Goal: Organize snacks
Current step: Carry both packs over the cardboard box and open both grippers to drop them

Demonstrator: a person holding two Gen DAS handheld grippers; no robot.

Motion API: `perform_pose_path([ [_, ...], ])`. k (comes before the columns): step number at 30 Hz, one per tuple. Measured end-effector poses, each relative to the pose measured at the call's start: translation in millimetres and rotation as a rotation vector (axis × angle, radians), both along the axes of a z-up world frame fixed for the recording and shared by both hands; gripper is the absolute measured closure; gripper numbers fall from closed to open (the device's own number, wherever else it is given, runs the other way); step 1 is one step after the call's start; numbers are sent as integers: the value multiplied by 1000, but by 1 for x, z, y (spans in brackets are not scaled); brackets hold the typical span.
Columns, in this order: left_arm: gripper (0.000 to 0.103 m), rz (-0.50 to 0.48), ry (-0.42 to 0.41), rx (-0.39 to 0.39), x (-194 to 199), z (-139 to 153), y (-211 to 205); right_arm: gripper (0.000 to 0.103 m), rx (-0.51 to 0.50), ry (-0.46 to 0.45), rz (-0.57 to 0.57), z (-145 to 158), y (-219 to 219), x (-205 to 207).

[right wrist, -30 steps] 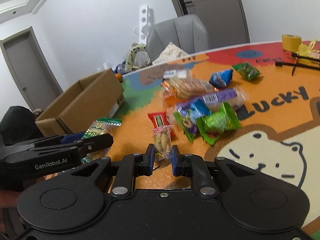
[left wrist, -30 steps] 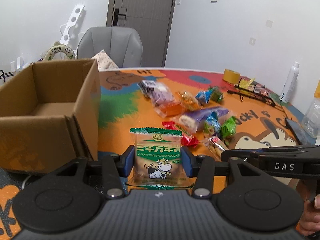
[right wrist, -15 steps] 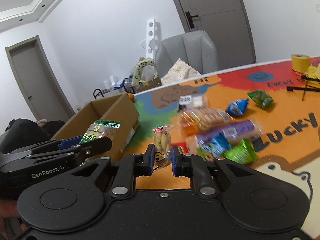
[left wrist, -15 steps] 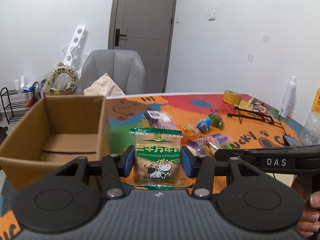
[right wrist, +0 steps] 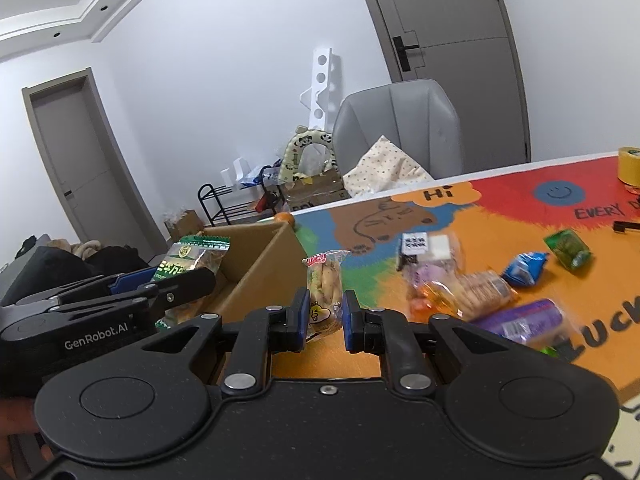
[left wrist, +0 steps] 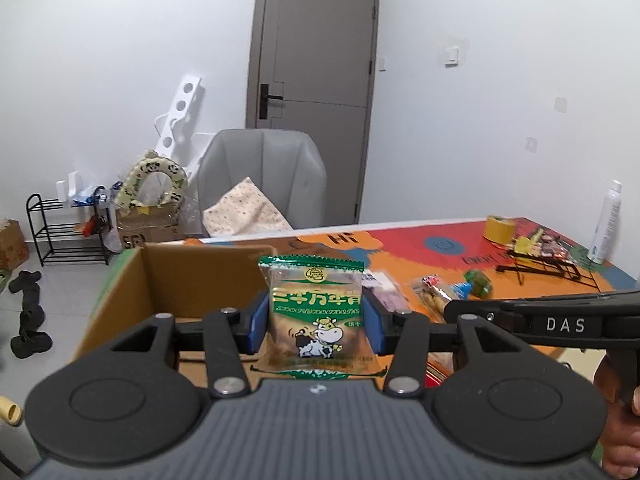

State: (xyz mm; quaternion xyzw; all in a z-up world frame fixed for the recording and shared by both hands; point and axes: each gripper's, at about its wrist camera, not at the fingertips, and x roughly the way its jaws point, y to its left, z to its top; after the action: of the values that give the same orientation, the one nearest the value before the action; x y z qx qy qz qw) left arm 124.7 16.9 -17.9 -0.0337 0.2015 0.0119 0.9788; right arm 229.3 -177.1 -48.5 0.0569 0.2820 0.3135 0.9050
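Left gripper (left wrist: 316, 322) grasps green cow-print biscuit packet (left wrist: 316, 312); right gripper (right wrist: 325, 314) grasps clear biscuit-stick packet (right wrist: 324, 288). Neither boxed yet. Brown cardboard box (left wrist: 192, 276) looks empty; many snacks left on counter (right wrist: 500, 216).

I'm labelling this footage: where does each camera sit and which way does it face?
Left wrist: on the left gripper, facing the brown cardboard box and grey chair; it clamps a green cow-print biscuit packet; the right gripper and fingers show at right.
Right wrist: on the right gripper, facing the colourful table mat; it clamps a clear biscuit-stick packet.
Shared: box, chair, both packets.
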Motion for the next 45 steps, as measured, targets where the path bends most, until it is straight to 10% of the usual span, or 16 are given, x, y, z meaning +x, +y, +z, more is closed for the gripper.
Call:
perform_pose_path([
  [34,55,168,47,-64,58,4,108,87,70,69,155,-1,112,64],
  [45,23,226,2,-59,39,11,117,60,82,71,139,4,110,55],
])
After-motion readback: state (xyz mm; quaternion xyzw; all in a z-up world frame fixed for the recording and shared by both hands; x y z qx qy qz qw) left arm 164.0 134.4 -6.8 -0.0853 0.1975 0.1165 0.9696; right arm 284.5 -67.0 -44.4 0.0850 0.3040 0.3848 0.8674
